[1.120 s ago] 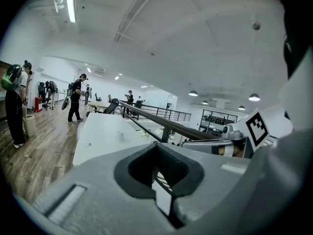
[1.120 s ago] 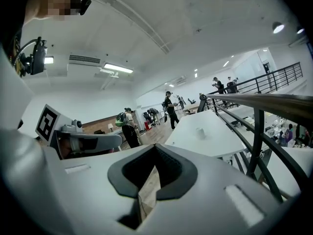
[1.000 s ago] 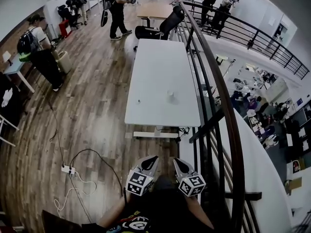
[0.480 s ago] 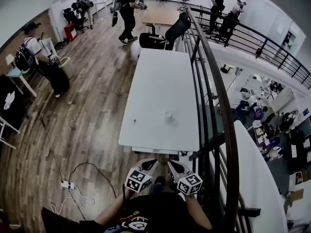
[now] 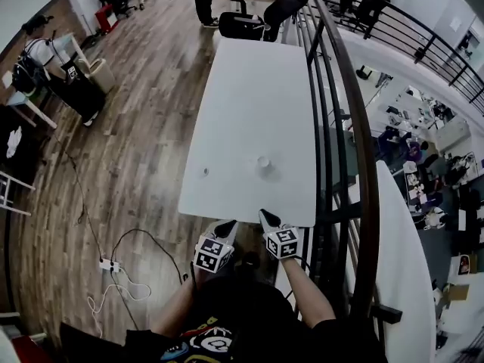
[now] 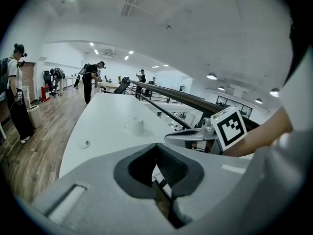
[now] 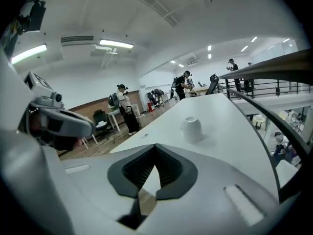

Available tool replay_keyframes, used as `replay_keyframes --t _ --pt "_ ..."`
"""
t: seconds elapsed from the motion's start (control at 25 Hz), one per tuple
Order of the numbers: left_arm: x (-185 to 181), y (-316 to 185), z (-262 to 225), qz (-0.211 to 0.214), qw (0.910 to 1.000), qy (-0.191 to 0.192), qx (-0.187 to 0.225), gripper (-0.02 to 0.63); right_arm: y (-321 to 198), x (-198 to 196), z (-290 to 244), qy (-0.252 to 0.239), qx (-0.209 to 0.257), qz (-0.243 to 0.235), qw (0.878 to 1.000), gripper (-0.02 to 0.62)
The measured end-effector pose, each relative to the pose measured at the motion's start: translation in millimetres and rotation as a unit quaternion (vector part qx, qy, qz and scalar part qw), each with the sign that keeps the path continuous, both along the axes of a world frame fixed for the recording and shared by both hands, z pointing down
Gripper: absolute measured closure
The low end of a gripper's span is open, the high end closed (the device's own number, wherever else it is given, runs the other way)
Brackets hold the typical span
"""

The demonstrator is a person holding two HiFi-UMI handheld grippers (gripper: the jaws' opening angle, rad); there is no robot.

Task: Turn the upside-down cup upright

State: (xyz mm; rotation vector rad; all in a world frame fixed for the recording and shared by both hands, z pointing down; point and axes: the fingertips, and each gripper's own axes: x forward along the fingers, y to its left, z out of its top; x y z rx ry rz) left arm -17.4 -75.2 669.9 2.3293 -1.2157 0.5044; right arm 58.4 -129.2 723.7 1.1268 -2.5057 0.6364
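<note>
A small white cup (image 5: 263, 162) stands upside down on the long white table (image 5: 257, 89), near its front end; it also shows as the cup (image 7: 192, 129) and the cup (image 6: 138, 126). My left gripper (image 5: 228, 226) and right gripper (image 5: 264, 216) hover side by side at the table's near edge, short of the cup. Both are shut with nothing between their jaws. In the left gripper view the right gripper (image 6: 171, 137) crosses in from the right.
A small round disc (image 5: 204, 172) lies on the table left of the cup. A black railing (image 5: 363, 142) runs along the table's right side. Cables and a power strip (image 5: 106, 265) lie on the wooden floor at left. People stand far off by other desks.
I have walked up to the table: it and the cup now lie much closer. Both grippers have moved forward and down to the table's near edge, still shut.
</note>
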Motion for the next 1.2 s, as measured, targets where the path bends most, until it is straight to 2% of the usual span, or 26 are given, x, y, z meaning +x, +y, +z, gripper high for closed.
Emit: replay_keyframes --t 0.12,0.24,0.28,0.4,0.48,0.52,0.6,0.72,0.88,1.08,1.16,1.2 --pt "-13 -35 7 -0.01 0.9999 -0.005 0.0 0.601 -48 2 19 0.038 0.013 0.012 0.999 0.59" --pt "-22 -71 16 -0.011 0.9999 -0.008 0.003 0.601 -98 0 44 0.072 0.016 0.015 0.997 0.512" --pt "-24 -79 18 -0.01 0.9999 -0.005 0.0 0.601 -116 0 54 0.087 0.015 0.022 0.996 0.476" --pt "-32 -83 30 -0.002 0.9997 0.001 -0.025 0.601 -151 3 89 0.123 -0.008 0.053 0.991 0.3" --pt "-39 -84 37 0.004 0.9992 0.003 -0.041 0.601 -165 -1 108 0.143 -0.021 0.057 0.988 0.193" --pt "-43 -87 40 0.007 0.9988 0.005 -0.048 0.601 -172 -6 115 0.151 -0.024 0.053 0.987 0.161" --pt "-50 -100 46 0.014 0.9983 0.007 -0.057 0.601 -186 -16 126 0.152 -0.031 0.047 0.987 0.156" --pt "-57 -123 51 0.028 0.9979 0.008 -0.058 0.601 -198 -21 141 0.165 -0.051 0.061 0.983 0.146" --pt "-49 -155 48 0.055 0.9969 0.011 -0.056 0.601 -196 -22 140 0.193 -0.043 0.044 0.979 0.21" --pt "-20 -202 58 0.111 0.9907 -0.055 -0.056 0.598 -185 -25 133 0.193 -0.016 0.009 0.981 0.212" --pt "6 -215 69 0.155 0.9822 -0.082 -0.067 0.457 -179 -29 128 0.19 -0.014 -0.008 0.982 0.212" --pt "19 -218 78 0.181 0.9754 -0.104 -0.072 0.414 -176 -31 126 0.193 -0.014 -0.019 0.981 0.212"
